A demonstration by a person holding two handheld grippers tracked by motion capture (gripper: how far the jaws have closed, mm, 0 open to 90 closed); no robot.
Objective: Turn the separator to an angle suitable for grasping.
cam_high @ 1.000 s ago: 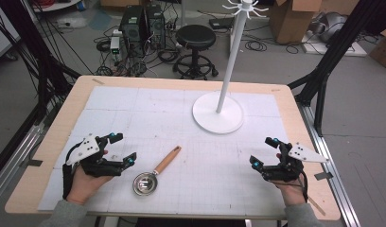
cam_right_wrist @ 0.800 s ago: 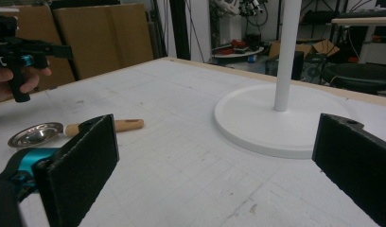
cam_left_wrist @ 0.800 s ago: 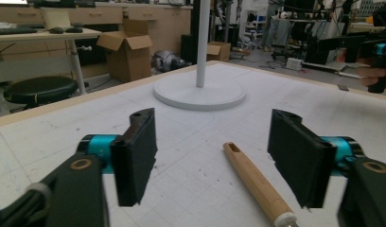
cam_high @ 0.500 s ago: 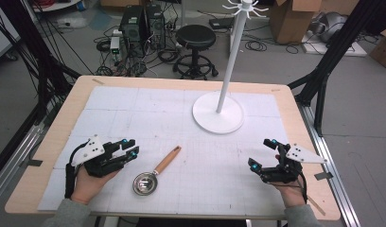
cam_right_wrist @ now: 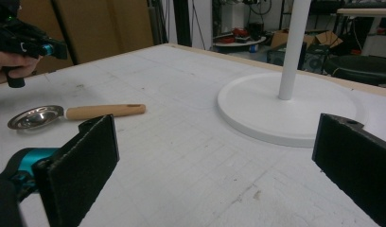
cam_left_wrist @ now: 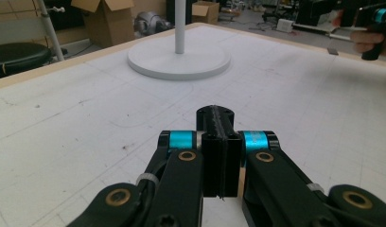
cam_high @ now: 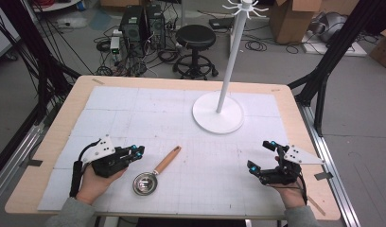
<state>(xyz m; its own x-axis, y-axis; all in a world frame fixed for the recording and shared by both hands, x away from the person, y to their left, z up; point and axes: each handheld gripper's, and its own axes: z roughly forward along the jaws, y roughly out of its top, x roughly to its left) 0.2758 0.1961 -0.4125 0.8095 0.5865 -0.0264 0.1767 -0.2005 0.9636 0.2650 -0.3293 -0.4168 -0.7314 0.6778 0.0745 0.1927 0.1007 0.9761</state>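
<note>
The left tongs (cam_high: 136, 152) have swung round since a second ago, and now point right, toward the ladle (cam_high: 154, 171), with their jaws pressed together and empty. That puts them just beside the wooden handle, so a grasp looks close, but they must spread first. The ladle lies flat on the tabletop (cam_high: 148, 111), bowl nearest the person, handle angled toward the stand (cam_high: 218, 112). The right tongs (cam_high: 260, 155) have barely moved; they hover spread wide and empty, well apart from the ladle.
</note>
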